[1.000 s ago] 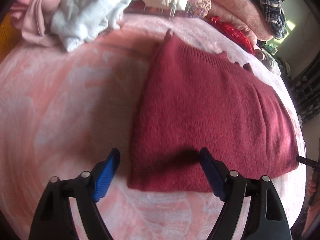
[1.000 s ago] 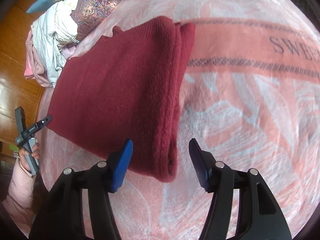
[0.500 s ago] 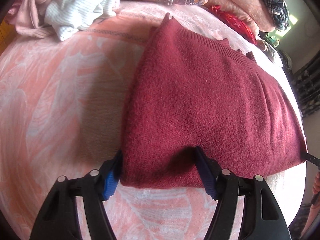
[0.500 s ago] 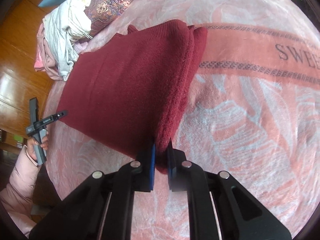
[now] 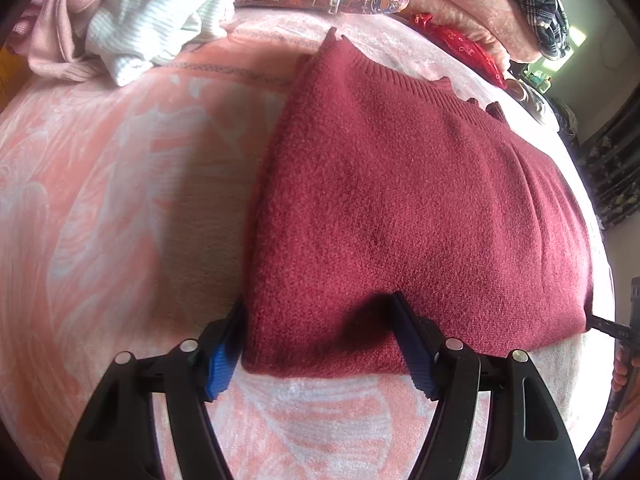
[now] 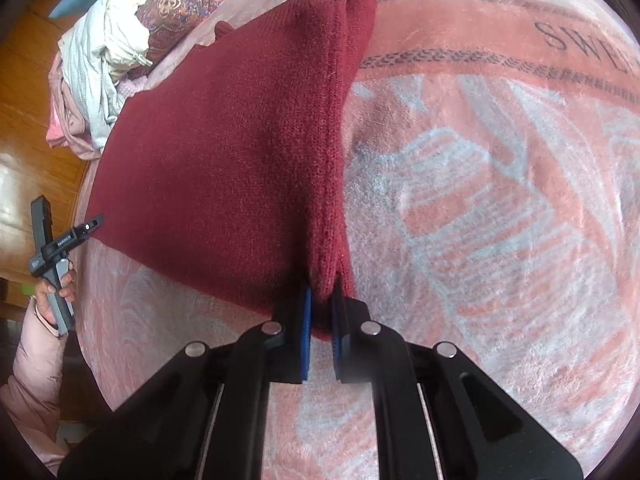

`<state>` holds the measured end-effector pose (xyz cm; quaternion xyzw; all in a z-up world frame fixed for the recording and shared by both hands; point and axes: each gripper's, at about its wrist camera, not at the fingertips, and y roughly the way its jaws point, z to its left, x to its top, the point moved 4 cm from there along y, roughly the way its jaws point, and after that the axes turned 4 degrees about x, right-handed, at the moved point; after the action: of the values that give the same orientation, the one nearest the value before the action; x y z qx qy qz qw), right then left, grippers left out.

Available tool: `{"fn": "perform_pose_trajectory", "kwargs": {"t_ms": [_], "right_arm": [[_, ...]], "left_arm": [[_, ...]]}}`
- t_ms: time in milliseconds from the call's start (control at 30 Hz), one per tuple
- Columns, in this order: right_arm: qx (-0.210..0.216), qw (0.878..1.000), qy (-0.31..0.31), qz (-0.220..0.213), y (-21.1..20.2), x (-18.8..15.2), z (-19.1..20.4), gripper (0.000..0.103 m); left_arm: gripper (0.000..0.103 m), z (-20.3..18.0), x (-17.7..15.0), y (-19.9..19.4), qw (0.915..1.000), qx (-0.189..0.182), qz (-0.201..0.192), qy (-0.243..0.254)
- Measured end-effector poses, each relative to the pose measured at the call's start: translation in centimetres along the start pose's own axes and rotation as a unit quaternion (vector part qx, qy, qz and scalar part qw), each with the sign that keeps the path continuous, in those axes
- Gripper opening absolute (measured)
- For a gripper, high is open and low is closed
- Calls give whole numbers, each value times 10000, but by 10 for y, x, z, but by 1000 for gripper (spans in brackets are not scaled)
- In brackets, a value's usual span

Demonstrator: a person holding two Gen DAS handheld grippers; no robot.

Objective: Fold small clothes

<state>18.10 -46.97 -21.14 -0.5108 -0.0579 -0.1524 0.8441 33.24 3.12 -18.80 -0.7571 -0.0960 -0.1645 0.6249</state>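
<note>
A dark red sweater (image 5: 400, 208), already folded into a thick rectangle, is lying on a pink blanket (image 5: 120, 200). The right gripper (image 6: 320, 320) is pinching its near corner; the left gripper (image 5: 320, 344) is straddling the other corner, jaws wide. Likely another fold is remaining
</note>
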Motion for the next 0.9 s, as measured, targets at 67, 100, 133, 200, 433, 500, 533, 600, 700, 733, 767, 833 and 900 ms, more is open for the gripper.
{"fn": "perform_pose_trajectory", "kwargs": {"t_ms": [67,100,133,200,433,500,533,600,700,733,767,833,900], "right_arm": [[25,10000,36,-61,1,-2,-2,6],[21,10000,44,-75,2,-2,-2,6],[14,9999,65,-76,2,-1,-2,6],[12,9999,139,-49,1,0,-1,6],[-257,9994,27,-210,-22,22,21,36],[-325,9989,38,-336,-30,34,26,46],[-321,9988,55,-379,-31,39,28,48],[-330,9985,80,-423,-33,51,32,50],[-342,9984,114,-439,-27,68,37,59],[-375,9985,108,-396,-23,74,39,59],[-414,9985,94,-358,-18,79,41,59],[-492,9984,87,-259,-11,86,39,59],[-588,9980,139,-168,-2,91,36,59]], "left_arm": [[71,0,-1,-1,10000,13,-49,-4],[71,-1,-1,-1,10000,28,-71,1],[71,-1,-2,-2,9999,50,-90,5],[70,-3,-2,-4,9999,117,-113,-46],[68,-23,-2,-36,9979,468,-404,188],[68,-29,1,-44,9972,503,-481,284],[68,-31,2,-46,9970,504,-502,314],[69,-36,4,-51,9966,464,-572,378],[70,-42,8,-53,9961,425,-640,427],[70,-43,8,-53,9959,438,-659,444],[70,-45,9,-53,9958,431,-666,465],[70,-48,10,-52,9955,425,-683,506],[70,-50,12,-51,9948,445,-724,558]]}}
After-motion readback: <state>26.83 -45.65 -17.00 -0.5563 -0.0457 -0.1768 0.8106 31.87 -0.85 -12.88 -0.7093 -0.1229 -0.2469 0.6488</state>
